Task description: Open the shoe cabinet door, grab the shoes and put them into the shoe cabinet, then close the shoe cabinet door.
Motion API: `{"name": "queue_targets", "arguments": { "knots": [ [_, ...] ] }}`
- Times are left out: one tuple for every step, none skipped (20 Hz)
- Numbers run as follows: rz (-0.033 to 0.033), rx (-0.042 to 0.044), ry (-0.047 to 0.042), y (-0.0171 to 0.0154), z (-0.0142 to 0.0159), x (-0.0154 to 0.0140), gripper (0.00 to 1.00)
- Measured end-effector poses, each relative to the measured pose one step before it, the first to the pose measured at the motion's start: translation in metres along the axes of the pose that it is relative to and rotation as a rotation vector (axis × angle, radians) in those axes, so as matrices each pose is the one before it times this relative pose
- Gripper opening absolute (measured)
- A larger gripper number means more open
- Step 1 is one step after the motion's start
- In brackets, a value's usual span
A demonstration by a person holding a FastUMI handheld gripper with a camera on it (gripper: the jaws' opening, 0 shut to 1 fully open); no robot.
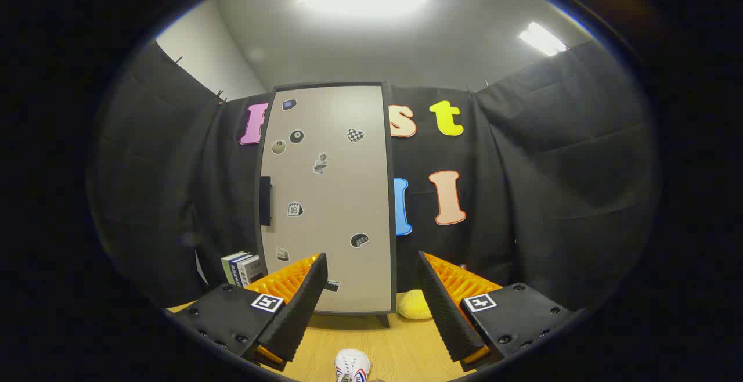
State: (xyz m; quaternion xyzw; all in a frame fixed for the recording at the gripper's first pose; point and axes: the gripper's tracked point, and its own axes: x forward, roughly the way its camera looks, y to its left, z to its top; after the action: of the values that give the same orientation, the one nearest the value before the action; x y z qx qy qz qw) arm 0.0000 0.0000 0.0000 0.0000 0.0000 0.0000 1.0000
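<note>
The shoe cabinet (328,196) stands upright on the wooden table, straight ahead and beyond my fingers. Its pale door is shut and carries several stickers. A dark handle (265,200) sits on the door's left edge at mid height. A white shoe (352,366) with red and blue marks lies on the table below and between my fingers, only its toe showing. My gripper (371,266) is open, its fingers wide apart with nothing between them, some way short of the cabinet.
A yellow soft object (415,305) lies by the cabinet's right foot. A few boxes (242,267) stand left of the cabinet's base. The wooden table (400,347) runs under the fingers; black cloth walls close the booth behind.
</note>
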Motion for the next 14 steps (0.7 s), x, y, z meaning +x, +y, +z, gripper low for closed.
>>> {"name": "queue_targets", "arguments": {
  "knots": [
    [-0.00049,-0.0036,-0.00352,0.00015,0.00102,-0.00143,0.97],
    [0.00162,-0.0062,-0.00244,0.00048,0.00058,-0.00177,0.96],
    [0.00297,-0.00795,0.00138,0.00014,0.00072,-0.00078,0.97],
    [0.0045,-0.01017,-0.00234,0.00035,0.00118,-0.00169,0.97],
    [0.00373,-0.01205,-0.00957,0.00015,0.00343,-0.001,0.97],
    [0.0009,-0.00971,-0.00993,-0.00108,0.00287,-0.0028,0.97],
    [0.0034,-0.00567,-0.01064,-0.00008,0.0036,-0.00121,0.97],
    [0.00067,-0.00106,-0.0085,-0.00041,0.00267,-0.0008,0.97],
    [0.00233,0.00491,-0.00438,0.00046,0.00174,-0.0013,0.96],
    [0.00385,0.00478,-0.00246,0.00139,0.00059,-0.00103,0.97],
    [0.00128,0.00349,0.00038,0.00118,0.00126,-0.00026,0.97],
    [0.00283,0.00058,0.00057,0.00176,0.00024,-0.00024,0.97],
    [0.00095,-0.00054,-0.00024,0.00063,0.00145,0.00039,0.97],
    [0.00122,-0.00001,-0.00061,0.00141,0.00063,0.00029,0.97]
  ]
}}
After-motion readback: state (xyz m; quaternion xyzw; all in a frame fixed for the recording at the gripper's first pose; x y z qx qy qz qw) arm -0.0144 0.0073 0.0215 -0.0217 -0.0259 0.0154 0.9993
